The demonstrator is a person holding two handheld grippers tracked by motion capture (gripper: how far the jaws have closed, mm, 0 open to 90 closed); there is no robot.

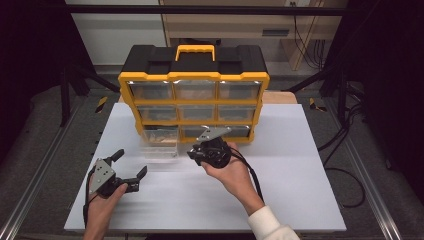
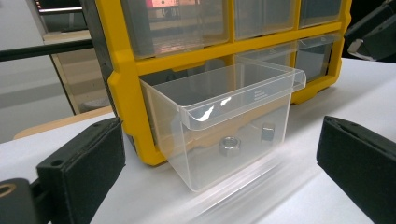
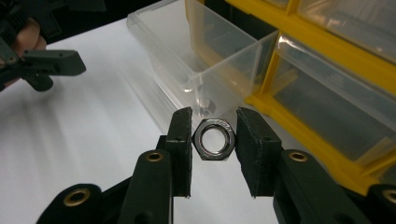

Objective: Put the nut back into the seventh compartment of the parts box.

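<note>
just in front of the yellow organizer [image 1: 194,80], at its bottom left corner, a clear drawer [image 1: 160,145] stands pulled out on the white tabletop [image 1: 280,190], with its back end at the organizer's lowest row. to the right of that drawer, in front of the organizer's bottom middle compartment, the right gripper [image 3: 214,140] has its jaws closed on a steel hex nut [image 3: 215,139]; the nut stands on edge between the two black pads, its hole facing the camera in the right gripper view, and it is off the tabletop. in the high view the right gripper [image 1: 210,150] sits in the person's right hand [image 1: 231,172], close to the organizer's front. two more nuts [image 2: 229,145] lie on the drawer's floor, near its front wall, seen through the clear plastic in the left gripper view. farther from the organizer, to the left of the drawer and nearer the tabletop's front edge, the left gripper [image 1: 131,167] is held in the left hand [image 1: 102,200] with its jaws spread wide and nothing between them; in its own view the drawer [image 2: 224,121] lies ahead between the two pads, apart from both
</note>
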